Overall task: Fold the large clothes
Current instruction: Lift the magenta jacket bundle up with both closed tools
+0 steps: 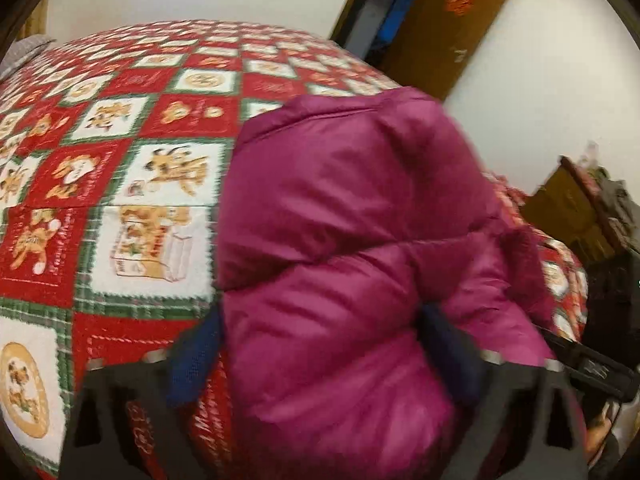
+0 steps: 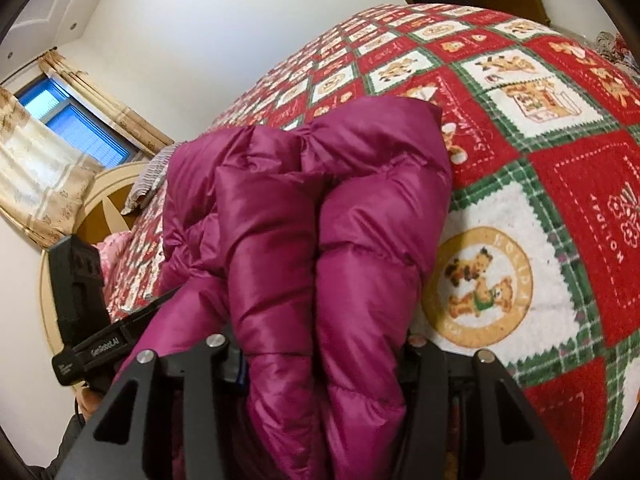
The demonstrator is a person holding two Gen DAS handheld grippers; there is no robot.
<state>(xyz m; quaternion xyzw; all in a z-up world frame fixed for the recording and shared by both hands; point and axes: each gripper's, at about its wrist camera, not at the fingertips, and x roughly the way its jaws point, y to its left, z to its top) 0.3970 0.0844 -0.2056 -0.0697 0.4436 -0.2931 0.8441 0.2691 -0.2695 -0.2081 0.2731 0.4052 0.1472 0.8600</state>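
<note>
Right wrist view: jacket already bunched into folds on the bedspread; right gripper and left gripper both clamp it; squaring up remains.

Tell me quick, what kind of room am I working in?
Most likely a bedroom: the jacket lies on a bed with a holiday quilt, a headboard at its end, and a curtained window.

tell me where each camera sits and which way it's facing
Left wrist: on the left gripper, looking down along its fingers over the magenta puffer jacket on the quilt; the right gripper's body shows at the right edge.
Right wrist: on the right gripper, facing the same jacket, with a window behind; the left gripper's body shows at left.
Shared: jacket and quilt.
</note>
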